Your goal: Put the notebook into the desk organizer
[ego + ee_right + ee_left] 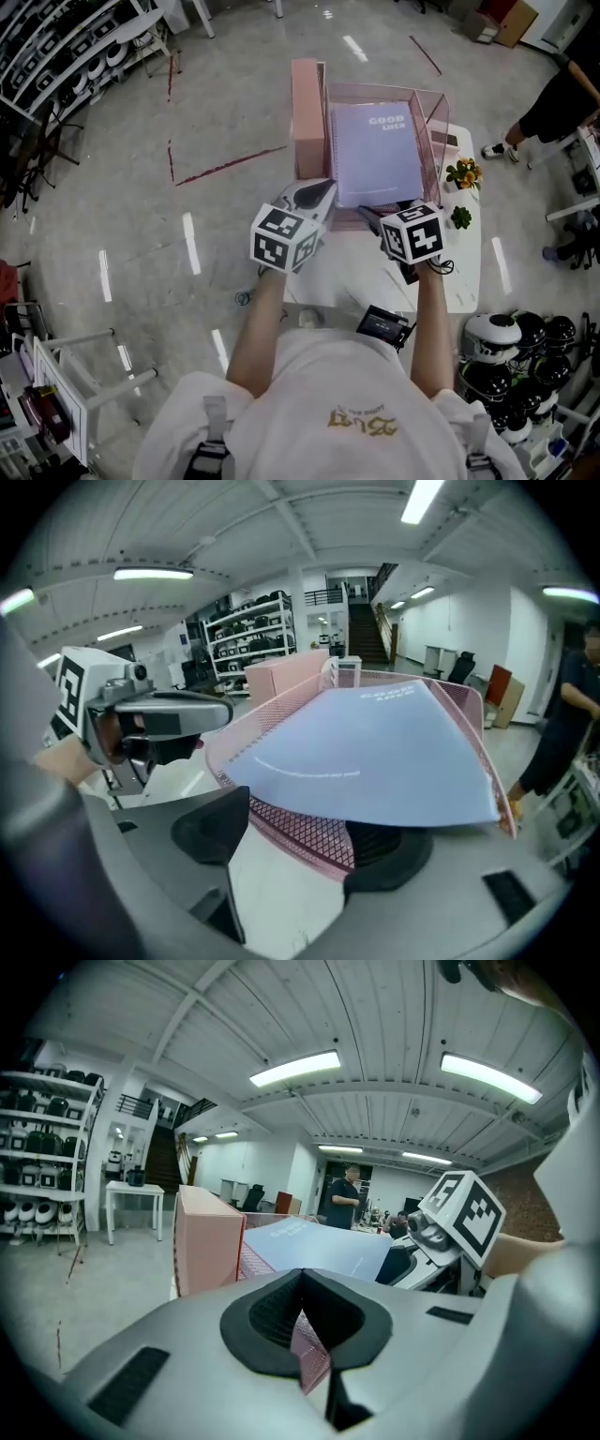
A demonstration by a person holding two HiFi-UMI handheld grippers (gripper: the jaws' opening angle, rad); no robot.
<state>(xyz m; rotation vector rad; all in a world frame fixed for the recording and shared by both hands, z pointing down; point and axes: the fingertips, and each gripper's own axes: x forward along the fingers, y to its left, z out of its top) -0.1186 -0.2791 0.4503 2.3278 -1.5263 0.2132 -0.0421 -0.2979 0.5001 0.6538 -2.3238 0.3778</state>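
**Notebook (380, 150) in desk organizer (437, 120): placement looks nearly done.**
Notebook lies inside, at 12 o'clock from both grippers. Left gripper (302, 1321) pinches the organizer's mesh rim. Right gripper (300, 841) has jaws apart, holding nothing. Likely left: withdrawal.

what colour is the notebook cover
The notebook is pale lilac with small white lettering; the head view shows it best.

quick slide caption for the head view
Purple notebook lying in the pink mesh organizer, left gripper clamped on its rim.
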